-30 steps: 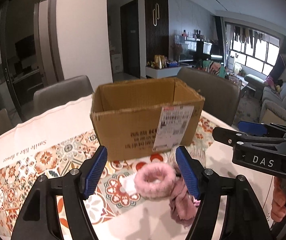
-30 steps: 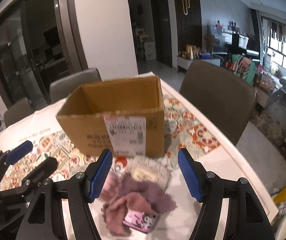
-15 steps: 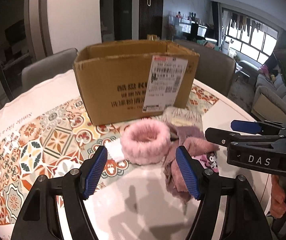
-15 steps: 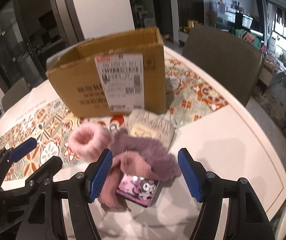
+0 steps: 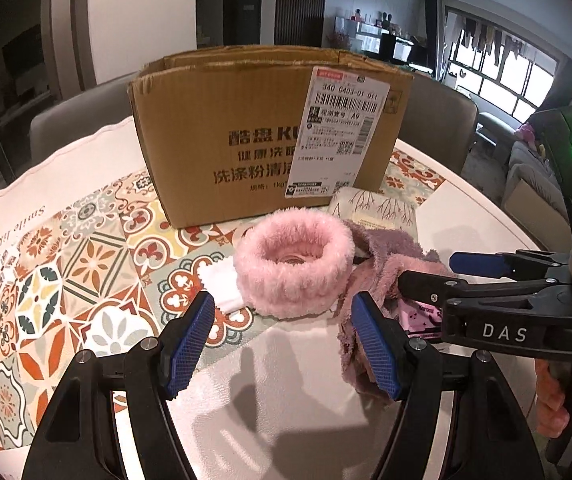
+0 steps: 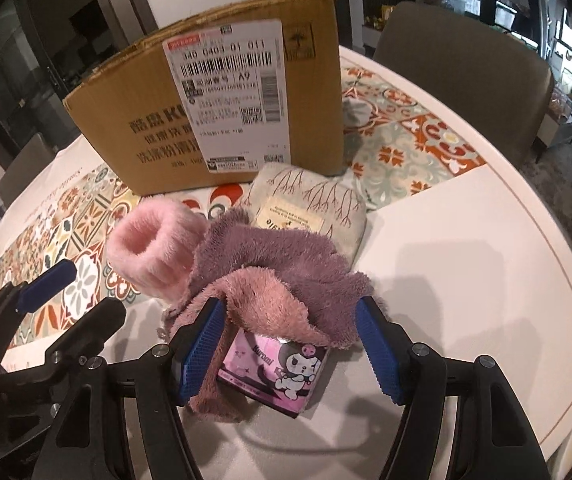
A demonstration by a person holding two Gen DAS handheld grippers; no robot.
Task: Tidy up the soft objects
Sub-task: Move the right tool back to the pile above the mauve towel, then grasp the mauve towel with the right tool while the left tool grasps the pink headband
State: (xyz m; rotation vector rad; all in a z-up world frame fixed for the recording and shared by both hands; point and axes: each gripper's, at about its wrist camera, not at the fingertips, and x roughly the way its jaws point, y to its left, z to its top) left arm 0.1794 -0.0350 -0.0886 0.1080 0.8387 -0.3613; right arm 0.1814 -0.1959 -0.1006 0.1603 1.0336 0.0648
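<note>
Right gripper (image 6: 288, 346): jaws wide, nothing held, straddling the purple fuzzy cloth (image 6: 281, 276) at frame centre; left pad touches or nearly touches its edge. Left gripper (image 5: 281, 346): also wide, empty, just short of the pink fluffy band (image 5: 294, 264) mid-frame. Cardboard box (image 6: 221, 92) sits upper centre, open top, presumably the drop target. For a clean pick: pinch the cloth's raised fold, not the Kuromi packet (image 6: 277, 372) under it. Both tools low, nearly level, aimed at the box; right hand (image 5: 562, 396) on its handle at lower right.
</note>
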